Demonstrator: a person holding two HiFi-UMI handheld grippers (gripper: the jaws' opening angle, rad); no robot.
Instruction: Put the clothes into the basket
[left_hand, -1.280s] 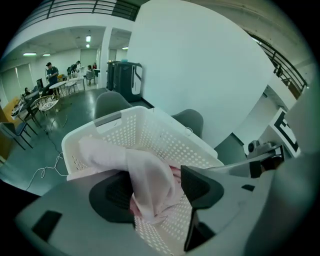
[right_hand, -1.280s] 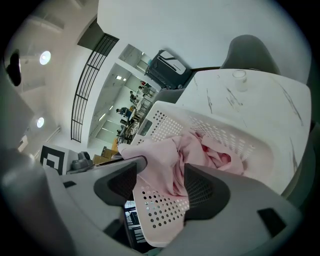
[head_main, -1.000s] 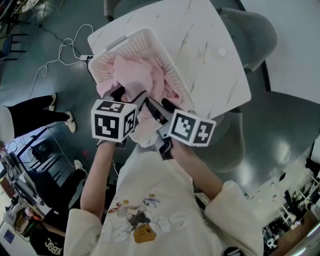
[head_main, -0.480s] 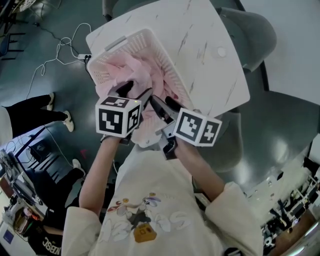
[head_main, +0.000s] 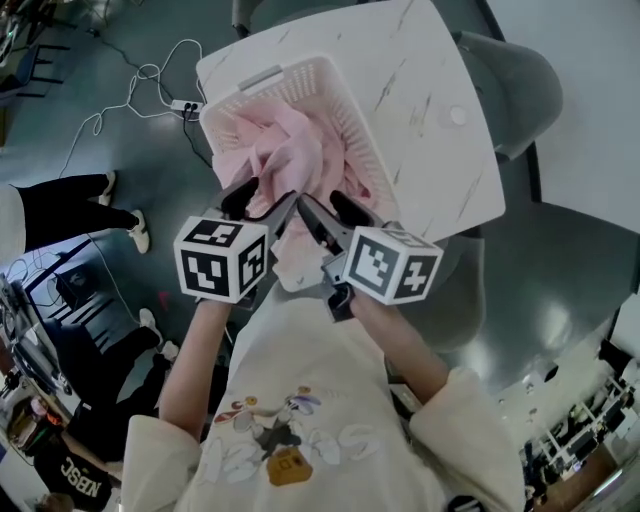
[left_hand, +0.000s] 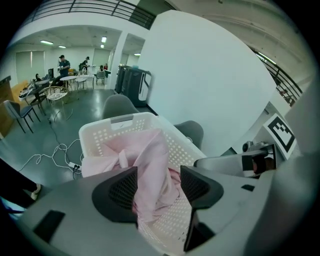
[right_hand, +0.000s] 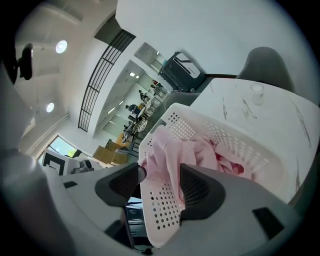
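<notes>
A white perforated basket (head_main: 268, 78) stands on the white marble-look table (head_main: 430, 120) and holds pink clothes (head_main: 290, 150). A fold of the clothes spills over the basket's near rim. My left gripper (head_main: 262, 200) hovers at that near rim, open, its pads apart from the pink cloth (left_hand: 150, 160) seen between them. My right gripper (head_main: 325, 208) is close beside it, open too. In the right gripper view its jaws frame the basket's wall (right_hand: 230, 145) and the hanging pink cloth (right_hand: 170, 150) without pressing on either. The left gripper (left_hand: 157, 182) and right gripper (right_hand: 160, 185) both hold nothing.
Grey chairs (head_main: 515, 85) stand beyond the table's right side. A small white cup (head_main: 458, 115) sits on the tabletop right of the basket. White cables and a power strip (head_main: 140, 85) lie on the floor at the left, where another person's legs (head_main: 60, 210) stand.
Both grippers have drawn back slightly toward the person, the left one moving lower. The pink clothes remain in the basket, one fold still hanging over the near rim.
</notes>
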